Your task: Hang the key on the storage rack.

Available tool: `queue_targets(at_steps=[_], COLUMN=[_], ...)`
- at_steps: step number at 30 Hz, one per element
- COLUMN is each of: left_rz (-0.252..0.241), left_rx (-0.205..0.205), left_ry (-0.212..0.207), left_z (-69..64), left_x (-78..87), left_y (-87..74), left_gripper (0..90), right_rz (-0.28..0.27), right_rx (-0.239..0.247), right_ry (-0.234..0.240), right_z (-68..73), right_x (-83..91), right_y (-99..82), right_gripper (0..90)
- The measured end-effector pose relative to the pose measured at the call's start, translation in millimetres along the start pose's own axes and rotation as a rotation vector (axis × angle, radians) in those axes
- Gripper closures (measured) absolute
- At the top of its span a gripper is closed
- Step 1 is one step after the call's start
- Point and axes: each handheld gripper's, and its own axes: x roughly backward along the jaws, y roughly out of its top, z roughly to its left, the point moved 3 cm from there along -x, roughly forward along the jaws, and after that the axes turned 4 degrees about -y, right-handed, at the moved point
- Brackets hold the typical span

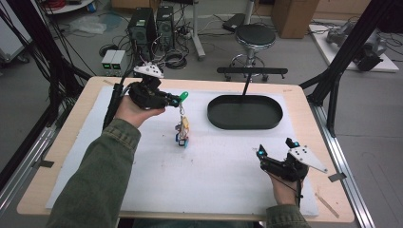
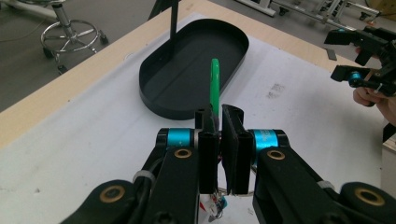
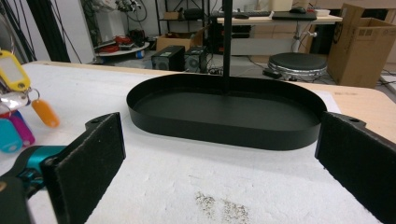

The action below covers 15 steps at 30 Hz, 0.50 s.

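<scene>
White mat covers wooden counter; black oval tray sits at far right. My left tool raised above mat, clamped on green tag; bunch of key tags hangs beneath, lowest tags at mat level, contact unclear. My right tool near front right, jaws wide apart, holding nothing.

1 black tray, 1 bunch of key tags, 1 green tag at its top, 2 grippers: left, right. 1 stool, 2 computer towers on the floor.
</scene>
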Motion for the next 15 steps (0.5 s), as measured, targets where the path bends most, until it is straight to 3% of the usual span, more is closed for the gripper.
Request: queue_targets(at_steps=[15], left_rz=[-0.014], left_rx=[-0.038], left_ry=[-0.007], left_z=[-2.4], left_x=[-8.8], left_y=[37.5], left_gripper=[85.0], right_rz=[-0.002], right_rx=[-0.008], right_ry=[0.001], right_z=[-0.6], right_x=[1.0], right_y=[0.3], right_gripper=[0.5])
